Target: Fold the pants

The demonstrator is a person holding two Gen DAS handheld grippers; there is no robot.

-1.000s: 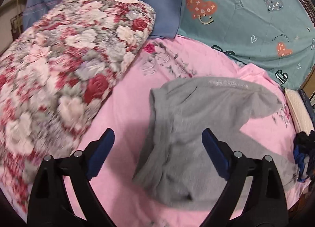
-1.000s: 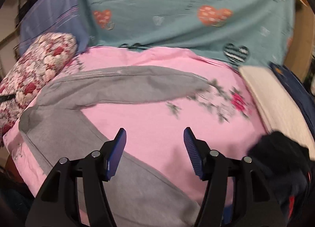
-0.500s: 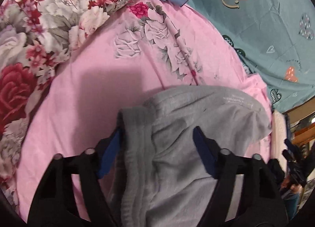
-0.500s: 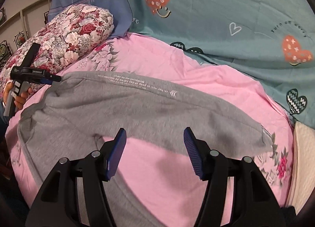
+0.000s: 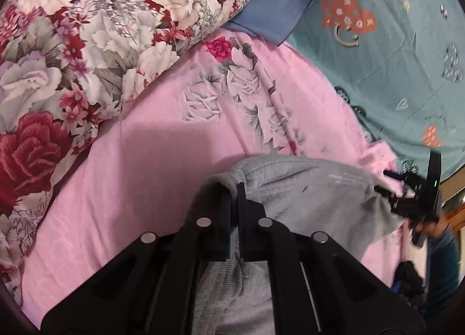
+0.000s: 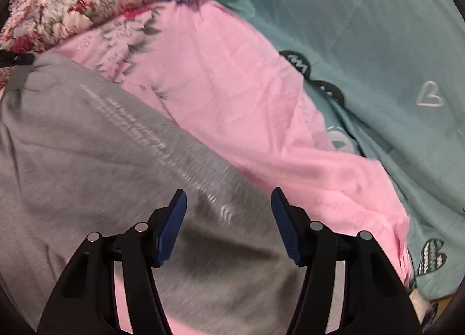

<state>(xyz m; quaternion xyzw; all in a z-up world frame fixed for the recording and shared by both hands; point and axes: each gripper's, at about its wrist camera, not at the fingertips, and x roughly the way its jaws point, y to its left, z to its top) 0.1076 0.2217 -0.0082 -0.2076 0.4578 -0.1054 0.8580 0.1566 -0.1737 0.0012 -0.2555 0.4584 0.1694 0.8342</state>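
Grey sweatpants (image 5: 314, 189) lie on a pink bedsheet (image 5: 130, 178). My left gripper (image 5: 234, 186) is shut on the ribbed waistband corner of the pants. In the left wrist view the right gripper (image 5: 407, 201) shows at the far right, over the other end of the pants. In the right wrist view the pants (image 6: 87, 146) fill the lower left, with a printed white line along the leg. My right gripper (image 6: 229, 198) is open, its blue pads just above the grey leg and holding nothing. The left gripper (image 6: 17, 59) shows at the far left edge on the waistband.
A rolled floral quilt (image 5: 87, 44) lies to the left. A teal heart-print blanket (image 5: 392, 59) and a blue pillow (image 5: 282, 1) lie at the back. Dark clothes (image 5: 409, 279) sit at the bed's right edge.
My left gripper has closed on the waistband corner; it was open around it before. My right gripper has moved down and closer to the grey leg, still open.
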